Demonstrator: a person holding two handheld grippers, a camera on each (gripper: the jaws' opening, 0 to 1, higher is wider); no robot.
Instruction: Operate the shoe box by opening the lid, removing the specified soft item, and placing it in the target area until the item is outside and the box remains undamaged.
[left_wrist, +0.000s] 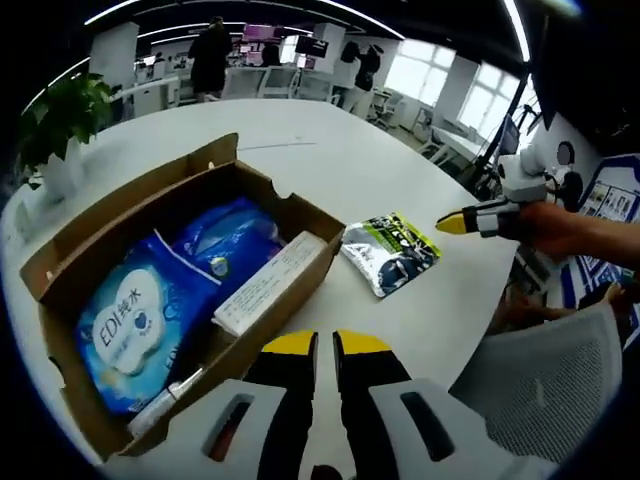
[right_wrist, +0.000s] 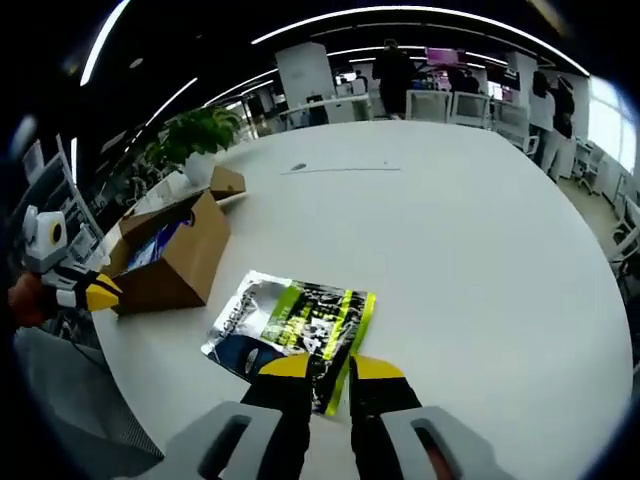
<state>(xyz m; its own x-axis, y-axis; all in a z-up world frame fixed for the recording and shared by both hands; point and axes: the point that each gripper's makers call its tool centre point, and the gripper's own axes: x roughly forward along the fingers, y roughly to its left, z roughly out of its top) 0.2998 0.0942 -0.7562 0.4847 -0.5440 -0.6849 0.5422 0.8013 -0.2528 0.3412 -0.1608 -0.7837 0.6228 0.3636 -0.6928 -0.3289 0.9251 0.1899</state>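
Note:
An open cardboard shoe box (left_wrist: 60, 262) lies on the round white table (left_wrist: 330, 150) with its lid flap folded back. Inside are two blue soft packs (left_wrist: 135, 325), a long white carton (left_wrist: 268, 282) and a thin tube. A green and silver pouch (left_wrist: 390, 252) lies flat on the table to the right of the box. My left gripper (left_wrist: 325, 345) hovers shut and empty at the box's near corner. Held by a hand, my right gripper (left_wrist: 462, 222) hangs shut just right of the pouch, apart from it. In the right gripper view the pouch (right_wrist: 295, 322) sits just beyond my right gripper (right_wrist: 330, 368); the box (right_wrist: 170, 255) and left gripper (right_wrist: 90, 292) are at the left.
A potted plant (left_wrist: 65, 120) stands at the table's far left edge, also in the right gripper view (right_wrist: 200, 135) beside a small cardboard piece (right_wrist: 225, 182). A grey chair (left_wrist: 545, 380) is near the table's right side. People and desks fill the background. Bare table lies beyond the pouch.

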